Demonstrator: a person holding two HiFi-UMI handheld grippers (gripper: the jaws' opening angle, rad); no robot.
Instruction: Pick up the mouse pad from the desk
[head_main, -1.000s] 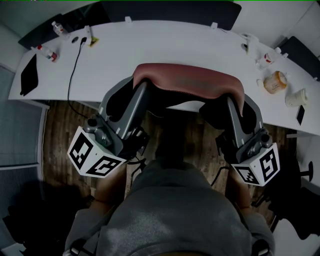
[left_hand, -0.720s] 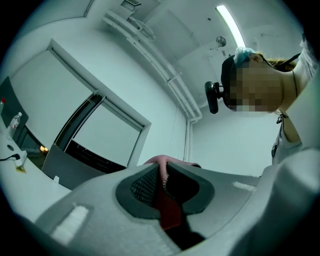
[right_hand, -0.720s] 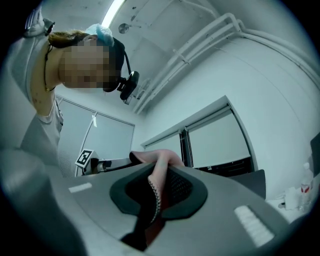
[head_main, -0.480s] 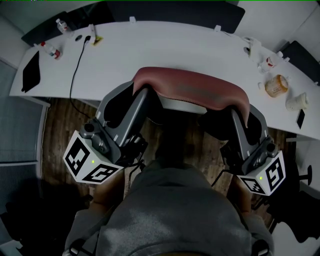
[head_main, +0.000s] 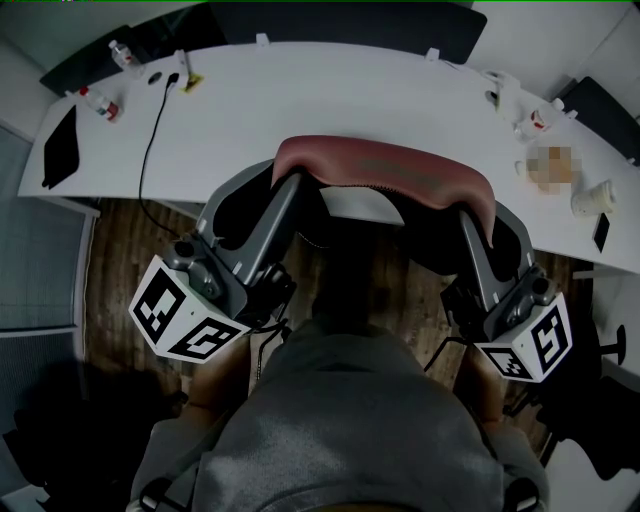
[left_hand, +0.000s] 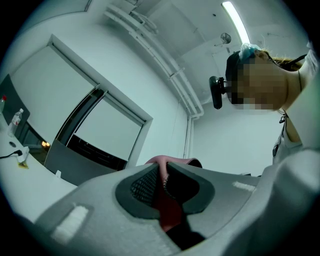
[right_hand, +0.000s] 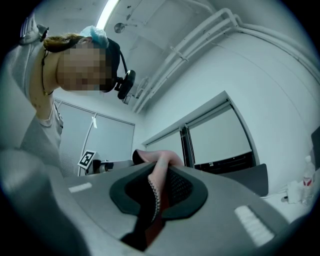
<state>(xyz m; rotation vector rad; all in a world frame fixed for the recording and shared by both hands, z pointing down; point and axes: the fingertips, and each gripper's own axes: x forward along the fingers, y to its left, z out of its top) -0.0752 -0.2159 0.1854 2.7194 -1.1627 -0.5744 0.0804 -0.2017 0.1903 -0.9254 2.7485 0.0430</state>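
Head view: mouse pad (head_main: 385, 172), reddish, hangs off the desk (head_main: 300, 90) as a shallow arch, just in front of the near edge. Its long axis runs left to right, straight across between the two tools. Left gripper (head_main: 286, 182) has the left short end, right gripper (head_main: 470, 212) the right short end; neither hand is nearer, the load looks evenly shared. On the desk, well apart from the pad: cable (head_main: 150, 130) and a flat black item (head_main: 60, 145) far left, paper cup (head_main: 594, 196) far right. Nothing stands between pad and body. Left gripper view: left gripper (left_hand: 162, 172) jaws closed down onto the pad's edge (left_hand: 169, 215), which passes between the ribbed pads. Right gripper view: right gripper (right_hand: 159, 186) likewise clamped, stitched edge of the pad (right_hand: 154, 167) pinched and folding over the tips. Judgement: lift looks essentially done; any coming move needs both hands travelling together, else the pad twists or slips.
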